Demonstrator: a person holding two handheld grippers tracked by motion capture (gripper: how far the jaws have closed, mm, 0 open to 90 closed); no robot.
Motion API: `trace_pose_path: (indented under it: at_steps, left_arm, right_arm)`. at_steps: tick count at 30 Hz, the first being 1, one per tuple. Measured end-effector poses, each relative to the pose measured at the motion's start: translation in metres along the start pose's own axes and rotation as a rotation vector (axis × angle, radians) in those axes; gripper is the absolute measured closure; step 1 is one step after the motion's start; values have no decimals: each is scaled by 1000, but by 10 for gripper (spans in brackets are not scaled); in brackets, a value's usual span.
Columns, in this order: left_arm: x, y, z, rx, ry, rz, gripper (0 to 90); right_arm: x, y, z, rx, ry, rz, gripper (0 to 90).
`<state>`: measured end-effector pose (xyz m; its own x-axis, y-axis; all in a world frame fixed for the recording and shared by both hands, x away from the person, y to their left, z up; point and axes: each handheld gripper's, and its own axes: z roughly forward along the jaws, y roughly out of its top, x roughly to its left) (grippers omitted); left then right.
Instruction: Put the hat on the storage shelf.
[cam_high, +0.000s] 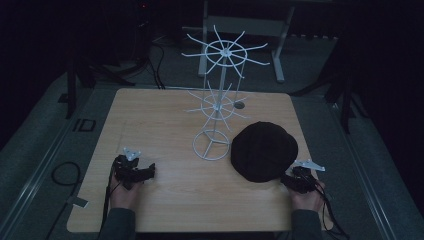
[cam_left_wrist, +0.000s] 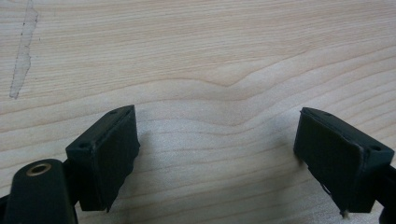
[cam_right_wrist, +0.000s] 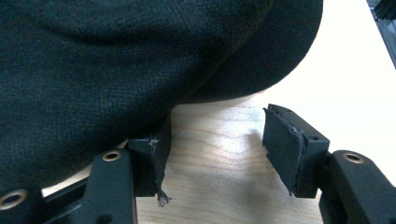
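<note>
Jaws of the right gripper (cam_right_wrist: 215, 149) stand wide, one tucked under the brim of the black hat (cam_high: 264, 150) near the worktop's (cam_high: 165, 195) right edge. Left gripper (cam_left_wrist: 217, 158) gapes empty over bare wood near the front-left corner. White wire rack (cam_high: 216, 100) stands centre-back.

Black hat (cam_high: 264, 151), white wire rack (cam_high: 220, 95), pale wood-grain table (cam_high: 165, 125), black claws.

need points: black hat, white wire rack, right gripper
black hat (cam_high: 264, 149), high view, middle of the crown.
white wire rack (cam_high: 210, 145), high view, on its round base ring.
right gripper (cam_right_wrist: 215, 149), right gripper view, midway between its open fingertips, at the hat's edge.
</note>
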<state>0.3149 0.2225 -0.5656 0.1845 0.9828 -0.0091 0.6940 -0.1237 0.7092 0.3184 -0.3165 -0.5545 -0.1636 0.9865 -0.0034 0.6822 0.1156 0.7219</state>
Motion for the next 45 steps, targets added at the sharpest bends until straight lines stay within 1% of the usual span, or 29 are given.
trace_pose_path:
  at_steps: [9, 10, 13, 17, 20, 23, 24, 28, 31, 34, 39, 41, 43, 45]
  left_arm:
    - [0, 0, 0, -1, 0, -1, 144]
    - [0, 0, 0, -1, 0, 0, 144]
    - [0, 0, 0, 0, 0, 0, 144]
    - [0, 0, 0, -1, 0, 0, 145]
    - [0, 0, 0, 0, -1, 0, 145]
    - [0, 0, 0, -1, -1, 0, 145]
    - [0, 0, 0, 0, 0, 0, 145]
    - [-1, 0, 0, -1, 1, -2, 145]
    - [-1, 0, 0, 0, 2, -2, 145]
    - [-1, 0, 0, 1, 1, 0, 145]
    - [-2, 0, 0, 2, -2, 4, 145]
    - [-2, 0, 0, 0, -1, 2, 145]
    - [-2, 0, 0, -1, -1, 2, 145]
    - [-2, 0, 0, -1, -1, 3, 145]
  right_arm:
    - [2, 2, -3, 38, -1, 1, 420]
    - [2, 2, -4, 44, 0, 7, 421]
    - [4, 7, -7, 99, 6, 19, 448]
    - [7, 9, -15, 117, 27, 6, 459]
    - [9, 10, -20, 134, 49, 1, 421]
    - [9, 9, -22, 147, 55, 1, 404]
    - [8, 9, -26, 150, 59, 5, 394]
    - [5, 11, -32, 143, 69, 16, 394]
    - [6, 14, -37, 132, 73, 9, 391]
    - [6, 19, -42, 116, 82, 4, 378]
    - [6, 30, -47, 79, 96, 18, 372]
    - [6, 36, -47, 69, 105, 22, 368]
    - [7, 43, -43, 71, 94, 16, 367]
    - [7, 48, -36, 78, 81, 22, 367]
